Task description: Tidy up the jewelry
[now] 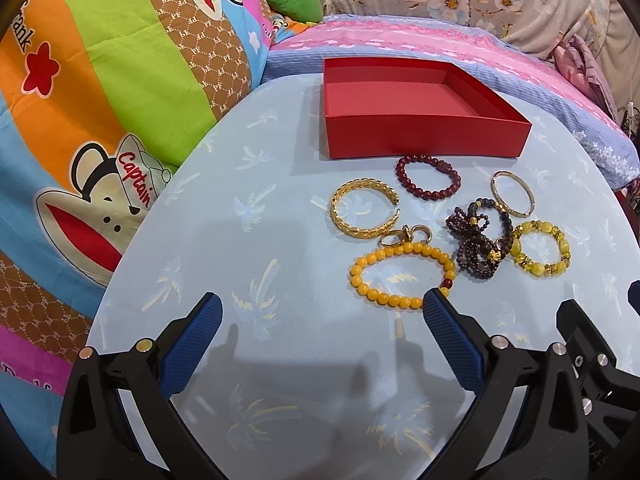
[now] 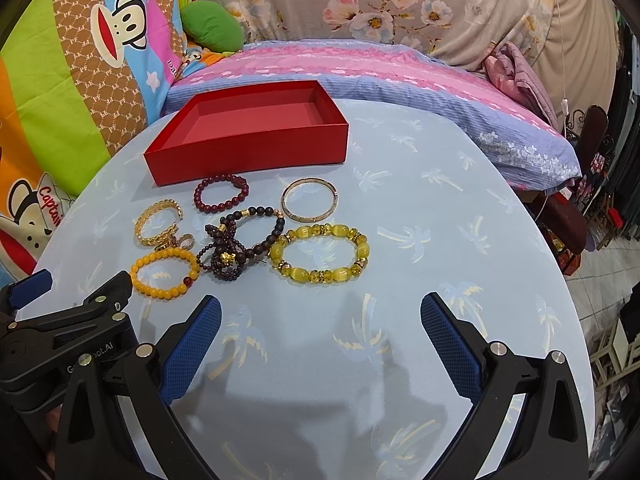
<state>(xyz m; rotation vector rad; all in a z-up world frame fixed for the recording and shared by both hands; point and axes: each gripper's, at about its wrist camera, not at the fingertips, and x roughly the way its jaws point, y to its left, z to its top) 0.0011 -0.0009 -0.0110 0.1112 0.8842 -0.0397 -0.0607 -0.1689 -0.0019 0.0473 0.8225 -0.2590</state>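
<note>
Where bracelets point(image 2: 248, 236) cluster, red box point(image 2: 248, 148) empty

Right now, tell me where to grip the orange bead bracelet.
Pinch the near arc of the orange bead bracelet from above, one finger inside the loop. It lies flat, and the left gripper, jaws open, is nearest; the rings crowd its far side.

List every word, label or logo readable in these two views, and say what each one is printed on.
"Captain": on the cartoon monkey's hat on the striped colourful quilt.
"PF": repeated monogram on the quilt's brown band.
"rank": partial word on the quilt's orange stripe, start cut off.
"G...bot.AI": white print on the black left gripper body, middle hidden.
Purple stripe print: too cut off to read.
The red cardboard box carries no text.
</note>
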